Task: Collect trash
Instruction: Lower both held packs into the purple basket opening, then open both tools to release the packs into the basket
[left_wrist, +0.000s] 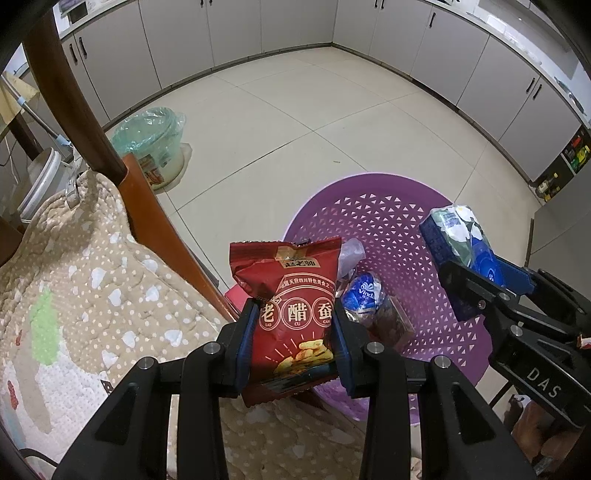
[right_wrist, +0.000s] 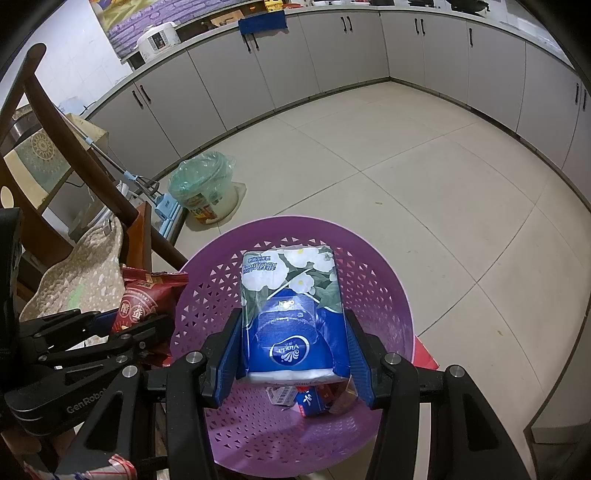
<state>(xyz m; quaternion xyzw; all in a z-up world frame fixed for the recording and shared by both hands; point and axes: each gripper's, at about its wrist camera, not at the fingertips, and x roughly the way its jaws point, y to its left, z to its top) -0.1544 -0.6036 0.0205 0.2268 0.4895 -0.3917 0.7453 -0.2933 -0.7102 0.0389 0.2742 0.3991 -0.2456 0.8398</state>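
Observation:
My left gripper (left_wrist: 293, 343) is shut on a red snack packet (left_wrist: 291, 310), held upright at the left rim of a purple perforated basket (left_wrist: 373, 221). My right gripper (right_wrist: 295, 350) is shut on a blue-and-white tissue pack (right_wrist: 291, 302) with a flower print, held over the middle of the purple basket (right_wrist: 207, 295). In the left wrist view the right gripper (left_wrist: 476, 273) and its tissue pack (left_wrist: 461, 229) hang over the basket's right side. In the basket lie a small blue Vinda tissue packet (left_wrist: 364, 295), a brown wrapper (left_wrist: 391, 321) and small cartons (right_wrist: 310, 400).
A wooden chair (left_wrist: 62, 85) with a dotted beige cushion (left_wrist: 74, 295) stands to the left. A bin lined with a green bag (right_wrist: 203, 184) and a mop (right_wrist: 122, 170) stand on the tiled floor behind. Grey cabinets (right_wrist: 332, 48) line the walls. A red surface (right_wrist: 424, 354) shows beside the basket.

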